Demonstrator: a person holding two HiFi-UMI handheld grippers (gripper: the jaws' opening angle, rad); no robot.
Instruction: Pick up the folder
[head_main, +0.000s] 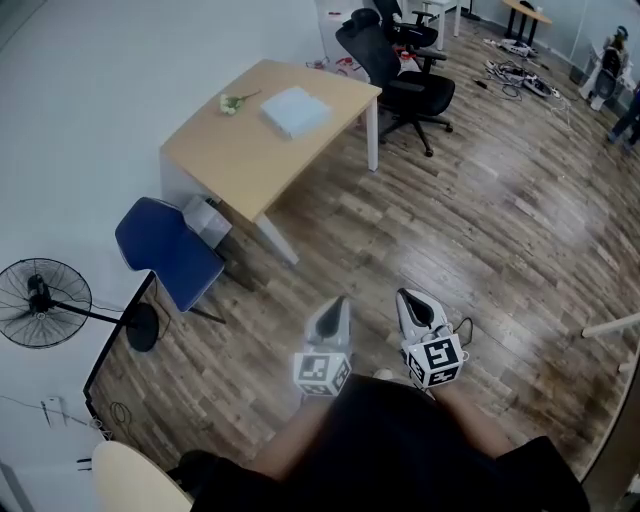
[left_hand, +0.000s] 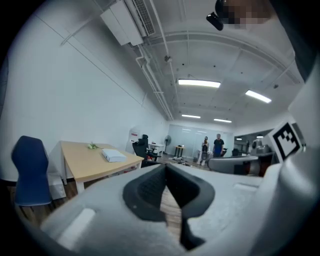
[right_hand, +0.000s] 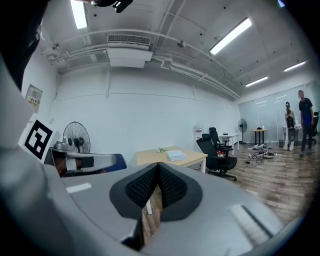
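Note:
A pale blue-white folder (head_main: 295, 110) lies flat on the wooden table (head_main: 240, 150) across the room; it also shows as a small white slab, the folder (left_hand: 114, 156) in the left gripper view and the folder (right_hand: 176, 155) in the right gripper view. Both grippers hang close in front of the person's body, far from the table. My left gripper (head_main: 338, 305) is shut with nothing between its jaws. My right gripper (head_main: 408, 296) is shut and empty too. Both point roughly level toward the table.
A blue chair (head_main: 165, 250) stands at the table's near end, a black office chair (head_main: 395, 70) at its far side. A floor fan (head_main: 45, 300) stands at the left wall. A small green sprig (head_main: 232, 102) lies beside the folder. Two people (left_hand: 212, 147) stand far off.

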